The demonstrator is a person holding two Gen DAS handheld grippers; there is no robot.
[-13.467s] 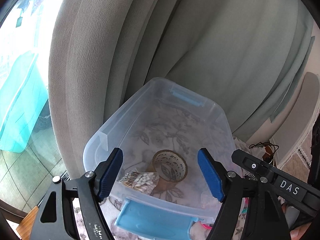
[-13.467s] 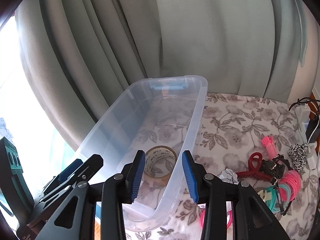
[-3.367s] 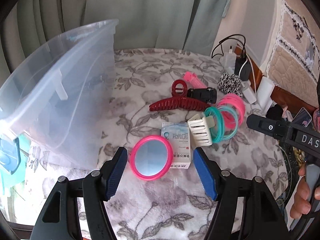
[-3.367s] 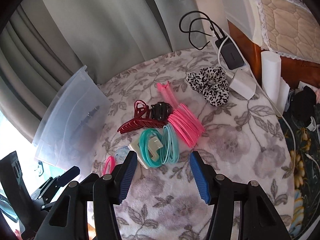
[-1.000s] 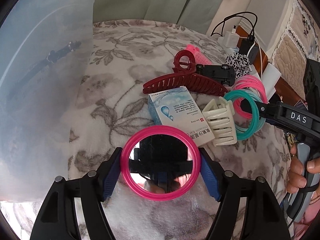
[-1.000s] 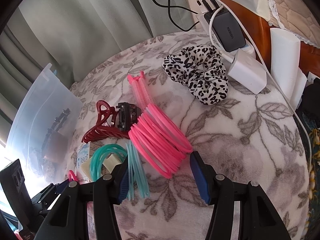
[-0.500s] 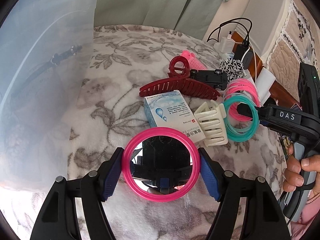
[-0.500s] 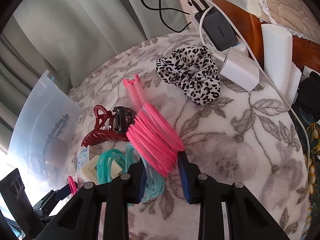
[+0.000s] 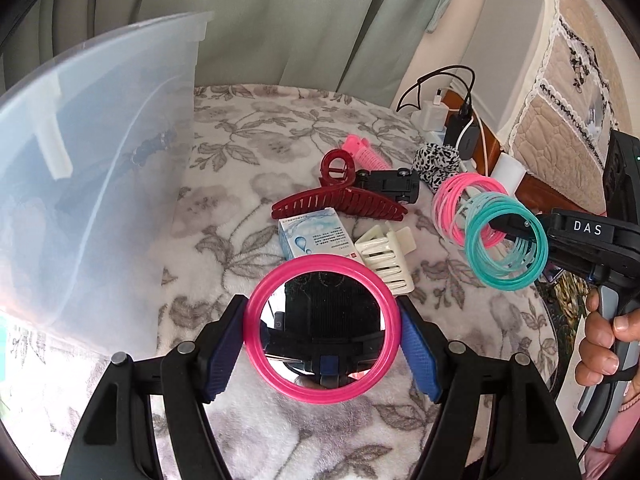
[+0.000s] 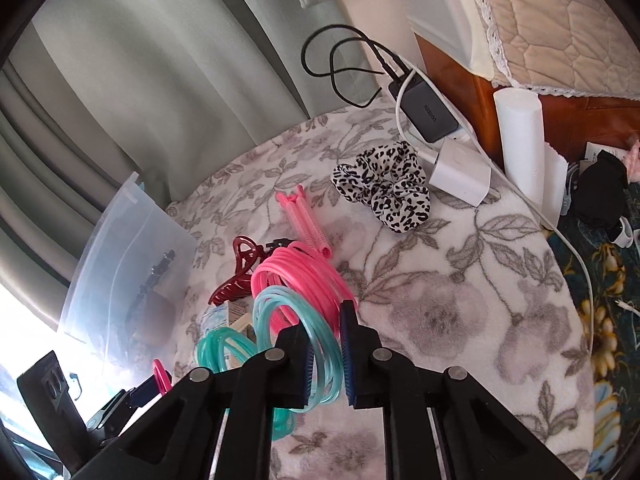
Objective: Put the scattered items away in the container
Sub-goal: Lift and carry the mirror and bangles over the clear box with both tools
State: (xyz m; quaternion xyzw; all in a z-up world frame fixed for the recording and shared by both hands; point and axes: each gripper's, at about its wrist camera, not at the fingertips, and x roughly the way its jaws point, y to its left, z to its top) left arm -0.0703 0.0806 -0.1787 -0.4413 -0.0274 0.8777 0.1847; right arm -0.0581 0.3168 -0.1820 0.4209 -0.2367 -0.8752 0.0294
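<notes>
My left gripper (image 9: 322, 346) is shut on a round pink-rimmed mirror (image 9: 322, 330) and holds it above the floral cloth. My right gripper (image 10: 326, 354) is shut on a bunch of teal and pink hoop bangles (image 10: 316, 344), lifted off the cloth; they also show in the left wrist view (image 9: 506, 242). The clear plastic container (image 9: 92, 168) stands at the left, with dark items seen dimly through its wall. On the cloth lie a dark red claw clip (image 9: 340, 200), a small white-blue box (image 9: 316, 232), a cream claw clip (image 9: 386, 254), a pink roller (image 10: 306, 216) and a leopard scrunchie (image 10: 384, 186).
Chargers and cables (image 10: 428, 108) lie at the cloth's far right edge next to a white roll (image 10: 520, 140) and a wooden bed frame (image 10: 568, 108). Grey-green curtains (image 9: 280, 20) hang behind. A black toy car (image 9: 388, 186) sits by the red clip.
My right gripper has closed on the bangles and lifted them off the cloth. My left gripper has raised the pink mirror and drawn back, so the container shows more.
</notes>
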